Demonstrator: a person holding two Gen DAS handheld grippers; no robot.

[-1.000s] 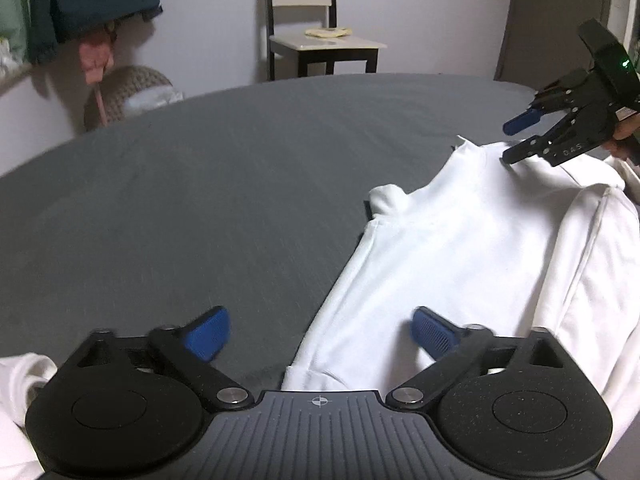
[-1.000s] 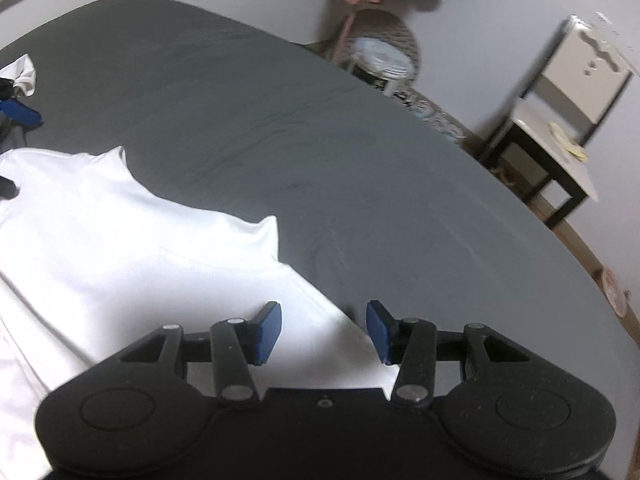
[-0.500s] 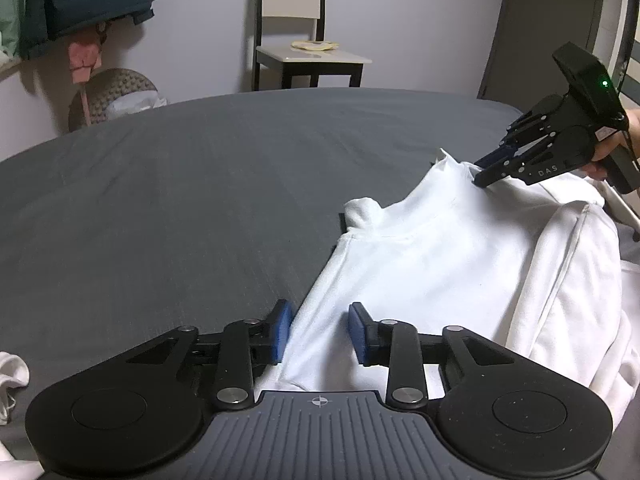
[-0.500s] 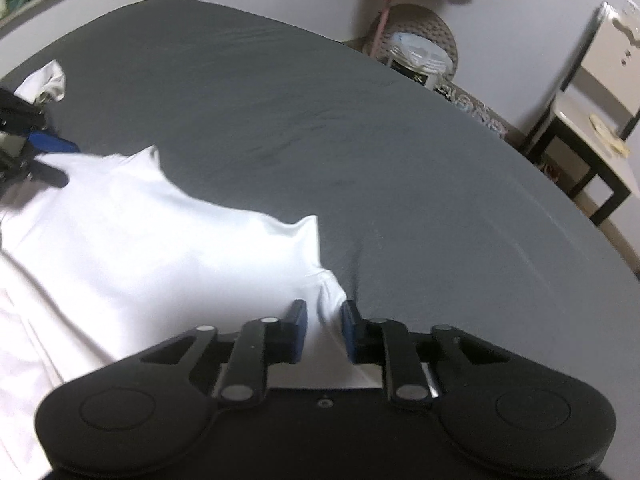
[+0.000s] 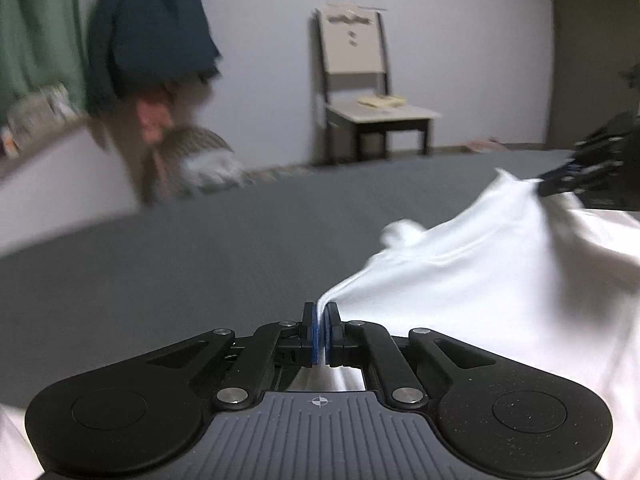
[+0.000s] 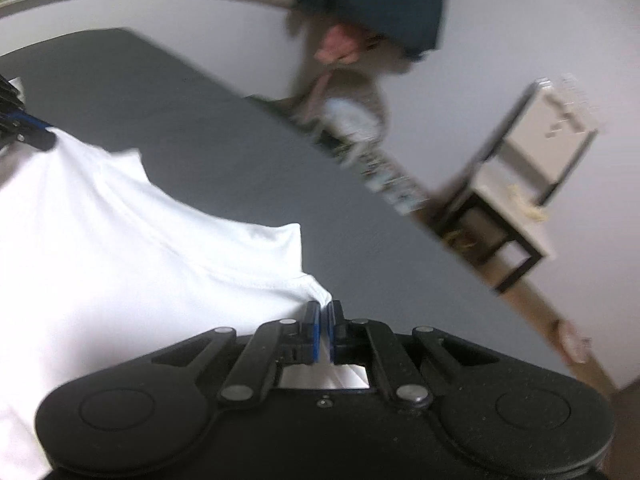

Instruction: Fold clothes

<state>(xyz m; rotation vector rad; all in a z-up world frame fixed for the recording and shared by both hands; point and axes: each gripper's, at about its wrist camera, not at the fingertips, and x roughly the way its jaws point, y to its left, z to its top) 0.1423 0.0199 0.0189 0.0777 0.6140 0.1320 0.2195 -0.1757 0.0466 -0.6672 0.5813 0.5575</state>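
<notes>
A white garment (image 5: 480, 280) lies on a dark grey surface (image 5: 200, 248), its near edge lifted. My left gripper (image 5: 321, 320) is shut on a corner of the cloth, which peaks up between the blue pads. My right gripper (image 6: 324, 312) is shut on another corner of the same white garment (image 6: 120, 248). In the left wrist view the right gripper (image 5: 560, 182) shows at the far right, pinching the cloth. The right wrist view shows the left gripper (image 6: 36, 136) at the left edge. The cloth is stretched between the two.
A chair (image 5: 368, 92) with a pale seat stands by the far wall. Dark and green clothes (image 5: 152, 28) hang at the left above a round basket (image 5: 200, 156). More white cloth (image 5: 12, 440) lies at the lower left corner.
Both grippers closed from open onto corners of the white garment. Both then rose and tilted up, pulling the cloth's edge off the surface.
</notes>
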